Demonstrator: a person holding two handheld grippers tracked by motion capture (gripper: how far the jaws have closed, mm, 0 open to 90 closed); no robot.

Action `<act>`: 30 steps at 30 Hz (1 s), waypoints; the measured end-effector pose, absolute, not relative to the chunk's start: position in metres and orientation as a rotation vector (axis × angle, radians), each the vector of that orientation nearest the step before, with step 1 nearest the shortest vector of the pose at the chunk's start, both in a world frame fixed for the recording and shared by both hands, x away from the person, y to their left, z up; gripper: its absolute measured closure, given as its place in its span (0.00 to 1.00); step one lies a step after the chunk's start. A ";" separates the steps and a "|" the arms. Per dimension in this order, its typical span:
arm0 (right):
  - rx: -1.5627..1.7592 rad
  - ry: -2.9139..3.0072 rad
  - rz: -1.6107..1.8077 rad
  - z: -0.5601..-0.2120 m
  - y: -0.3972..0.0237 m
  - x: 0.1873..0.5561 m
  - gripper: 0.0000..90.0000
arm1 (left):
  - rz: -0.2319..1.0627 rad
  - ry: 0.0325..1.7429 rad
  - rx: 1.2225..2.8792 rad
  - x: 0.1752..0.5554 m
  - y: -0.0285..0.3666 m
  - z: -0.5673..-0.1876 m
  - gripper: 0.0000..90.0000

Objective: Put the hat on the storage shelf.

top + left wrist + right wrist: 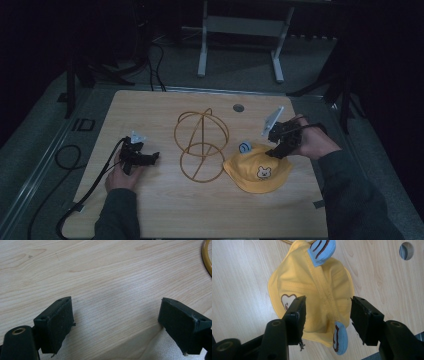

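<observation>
Yellow hat (257,172) beside wire frame (201,145)

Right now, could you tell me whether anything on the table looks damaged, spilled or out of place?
Nothing stands out. The yellow hat lies flat on the table beside the wire stand, which is upright. The right gripper hovers open over the hat; the left gripper is open above bare wood.

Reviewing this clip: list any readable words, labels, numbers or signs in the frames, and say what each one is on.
"ID": pale characters on the dark floor strip left of the table; the reading is uncertain at this size.
The yellow hat carries no text: a small bear face on its front, and dark curved strokes on its blue ears.
Nothing else legible on the grippers or the wire stand.
</observation>
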State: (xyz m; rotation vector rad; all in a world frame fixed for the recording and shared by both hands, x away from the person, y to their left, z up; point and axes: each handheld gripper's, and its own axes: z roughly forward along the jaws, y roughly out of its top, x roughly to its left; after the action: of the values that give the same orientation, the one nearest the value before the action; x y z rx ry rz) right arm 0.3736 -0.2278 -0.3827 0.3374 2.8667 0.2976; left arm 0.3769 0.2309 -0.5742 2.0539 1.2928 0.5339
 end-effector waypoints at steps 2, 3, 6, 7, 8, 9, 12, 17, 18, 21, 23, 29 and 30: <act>0.330 2.880 0.274 -0.385 -0.226 0.376 0.54 | 0.533 1.293 2.054 0.377 0.231 -0.574 0.14; 0.328 2.885 0.260 -0.386 -0.225 0.376 0.55 | 0.533 1.293 2.054 0.377 0.231 -0.574 0.14; 0.320 2.895 0.250 -0.388 -0.223 0.378 0.56 | 0.534 1.293 2.055 0.377 0.231 -0.574 0.14; 0.315 2.897 0.245 -0.389 -0.222 0.379 0.57 | 0.534 1.293 2.054 0.377 0.231 -0.574 0.14; 0.316 2.900 0.243 -0.389 -0.221 0.379 0.57 | 0.534 1.294 2.053 0.377 0.231 -0.574 0.14; 0.311 2.903 0.240 -0.391 -0.220 0.380 0.58 | 0.534 1.294 2.051 0.377 0.231 -0.574 0.14; 0.298 2.913 0.223 -0.393 -0.217 0.382 0.59 | 0.534 1.294 2.051 0.377 0.231 -0.574 0.14; 0.282 2.916 0.190 -0.397 -0.213 0.384 0.59 | 0.534 1.295 2.049 0.377 0.231 -0.574 0.14; 0.286 2.918 0.185 -0.398 -0.212 0.385 0.59 | 0.534 1.294 2.049 0.377 0.231 -0.574 0.14; 0.282 2.927 0.165 -0.400 -0.209 0.388 0.60 | 0.534 1.295 2.050 0.377 0.231 -0.574 0.14; 0.283 2.938 0.141 -0.404 -0.207 0.390 0.60 | 0.534 1.294 2.050 0.377 0.231 -0.574 0.14; 0.262 2.970 0.038 -0.415 -0.197 0.392 0.61 | 0.534 1.295 2.049 0.377 0.231 -0.574 0.14; 0.263 2.970 0.022 -0.416 -0.196 0.392 0.61 | 0.534 1.295 2.050 0.377 0.231 -0.574 0.14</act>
State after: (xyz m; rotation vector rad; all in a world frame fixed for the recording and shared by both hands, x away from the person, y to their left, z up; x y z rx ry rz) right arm 0.3921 -0.1960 -0.4161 0.2627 2.9699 0.0224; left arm 0.3769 0.2307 -0.5743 2.0496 1.2947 0.5339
